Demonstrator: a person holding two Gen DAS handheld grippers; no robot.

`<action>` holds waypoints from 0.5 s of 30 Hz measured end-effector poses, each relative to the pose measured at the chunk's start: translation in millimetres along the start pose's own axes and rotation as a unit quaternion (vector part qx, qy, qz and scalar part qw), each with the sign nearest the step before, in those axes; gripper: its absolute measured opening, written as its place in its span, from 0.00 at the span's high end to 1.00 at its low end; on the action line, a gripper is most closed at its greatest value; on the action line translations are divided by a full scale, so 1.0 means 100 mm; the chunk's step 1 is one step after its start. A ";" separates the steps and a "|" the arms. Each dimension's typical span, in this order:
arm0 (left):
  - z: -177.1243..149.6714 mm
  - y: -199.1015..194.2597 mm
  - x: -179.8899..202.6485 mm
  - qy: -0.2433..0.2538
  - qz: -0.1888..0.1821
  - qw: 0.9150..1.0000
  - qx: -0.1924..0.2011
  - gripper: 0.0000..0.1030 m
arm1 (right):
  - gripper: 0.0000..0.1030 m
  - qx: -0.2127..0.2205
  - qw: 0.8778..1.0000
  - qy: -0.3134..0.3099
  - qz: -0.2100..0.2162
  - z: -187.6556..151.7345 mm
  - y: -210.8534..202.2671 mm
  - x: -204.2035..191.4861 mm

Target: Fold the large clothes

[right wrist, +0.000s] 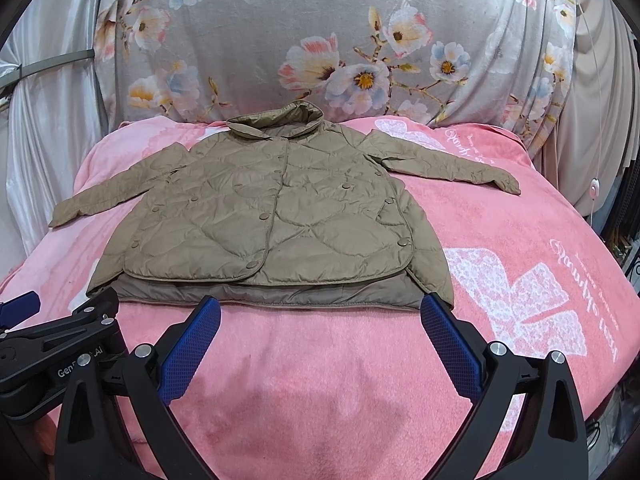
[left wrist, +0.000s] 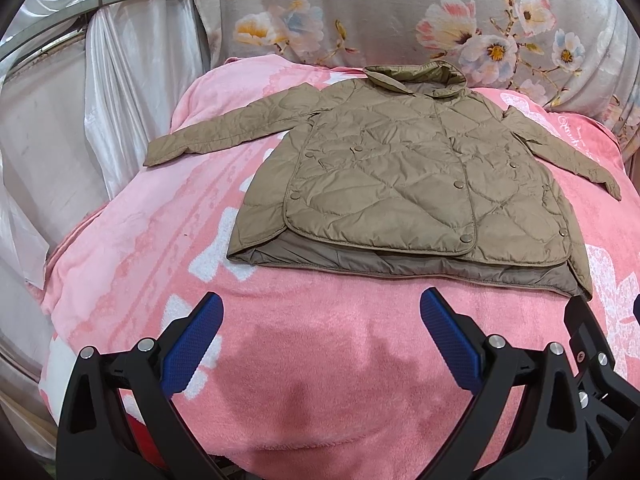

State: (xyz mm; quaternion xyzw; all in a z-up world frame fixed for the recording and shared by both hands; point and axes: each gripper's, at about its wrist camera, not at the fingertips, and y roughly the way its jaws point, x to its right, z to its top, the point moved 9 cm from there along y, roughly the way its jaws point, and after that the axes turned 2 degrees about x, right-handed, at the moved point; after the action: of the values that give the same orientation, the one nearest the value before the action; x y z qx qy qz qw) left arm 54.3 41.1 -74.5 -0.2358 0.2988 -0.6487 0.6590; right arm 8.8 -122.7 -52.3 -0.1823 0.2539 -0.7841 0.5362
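Now | jacket [left wrist: 400, 176] flat on pink blanket [left wrist: 320, 360] | floral sheet [right wrist: 320, 20] behind | both grippers' fingers [left wrist: 192, 348] apart

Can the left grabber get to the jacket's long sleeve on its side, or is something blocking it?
Probably yes. The left gripper is open and holds nothing, and the sleeve lies flat and uncovered on the pink blanket. Only bare blanket lies between them, though the gripper must travel forward and leftward.

The left tongs [left wrist: 321, 304] and right tongs [right wrist: 320, 312] look alike: matte black angular arms, each finger faced with a blue, finely knurled pad [right wrist: 192, 348]. Round silver screws [right wrist: 497, 348] cap the pivots. The left tongs' body bears partly readable white "Gen… AI" lettering [right wrist: 78, 365].
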 end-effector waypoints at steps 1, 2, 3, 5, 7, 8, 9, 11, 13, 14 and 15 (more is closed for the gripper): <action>0.00 0.00 0.00 0.000 0.000 1.000 0.000 0.06 | 0.05 0.000 1.000 0.000 0.000 0.00 0.00 0.00; 0.00 0.00 -0.01 0.000 0.000 1.000 0.001 0.06 | 0.05 0.000 1.000 0.001 0.001 -0.01 0.00 0.00; 0.00 0.01 -0.01 0.000 0.000 1.000 0.001 0.06 | 0.05 0.000 1.000 0.001 0.000 0.00 0.00 0.00; -0.01 0.01 -0.02 0.000 0.000 1.000 0.001 0.06 | 0.05 0.000 1.000 0.000 0.000 0.00 0.00 0.00; -0.01 0.01 -0.03 0.001 0.001 1.000 0.003 0.06 | 0.05 0.000 1.000 0.000 0.000 0.00 0.00 0.00; 0.01 0.00 0.00 0.001 0.001 1.000 0.001 0.06 | 0.05 0.000 1.000 0.000 -0.001 -0.01 0.00 0.00; 0.00 0.01 -0.01 0.000 0.000 1.000 0.000 0.06 | 0.05 0.000 1.000 0.000 0.000 0.00 0.00 0.00; 0.00 0.00 -0.01 0.000 0.000 1.000 0.001 0.06 | 0.05 0.000 1.000 0.000 0.001 0.00 0.00 0.00; 0.00 0.01 -0.02 0.000 0.000 1.000 0.001 0.06 | 0.05 0.000 1.000 0.000 0.000 0.00 0.00 0.00; 0.00 0.01 -0.02 0.000 0.000 1.000 0.001 0.06 | 0.05 0.000 1.000 0.000 0.000 0.00 0.00 0.00; -0.01 0.01 -0.03 0.000 0.000 1.000 0.001 0.06 | 0.05 0.000 1.000 0.000 0.000 0.00 0.00 0.00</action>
State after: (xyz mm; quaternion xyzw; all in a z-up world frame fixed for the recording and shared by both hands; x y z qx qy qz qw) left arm 54.7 44.1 -75.4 -0.2347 0.2982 -0.6490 0.6594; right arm 8.9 -123.0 -52.0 -0.1826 0.2542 -0.7838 0.5363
